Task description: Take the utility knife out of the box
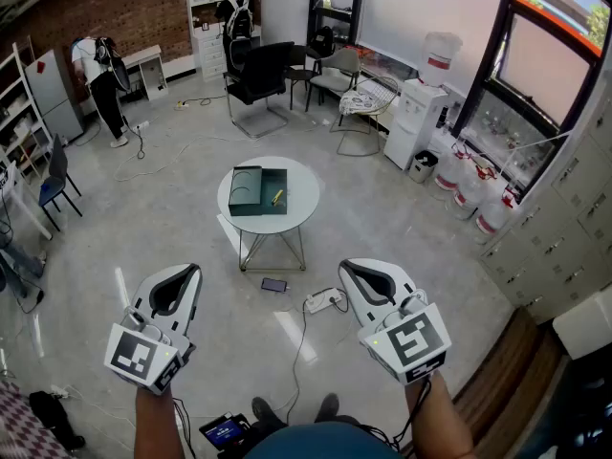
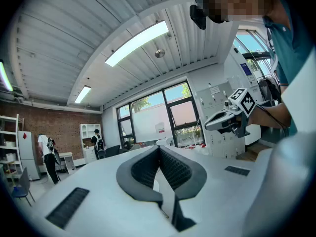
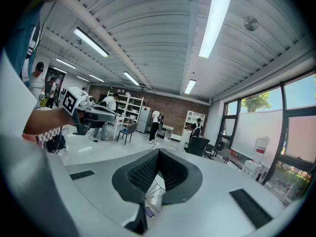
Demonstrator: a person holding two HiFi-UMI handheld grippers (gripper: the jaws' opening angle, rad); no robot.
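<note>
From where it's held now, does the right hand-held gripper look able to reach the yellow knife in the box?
Probably not yet. The right hand-held gripper is shut, and the knife lies in the open box on a table well ahead. Stepping closer should fix that.
</note>
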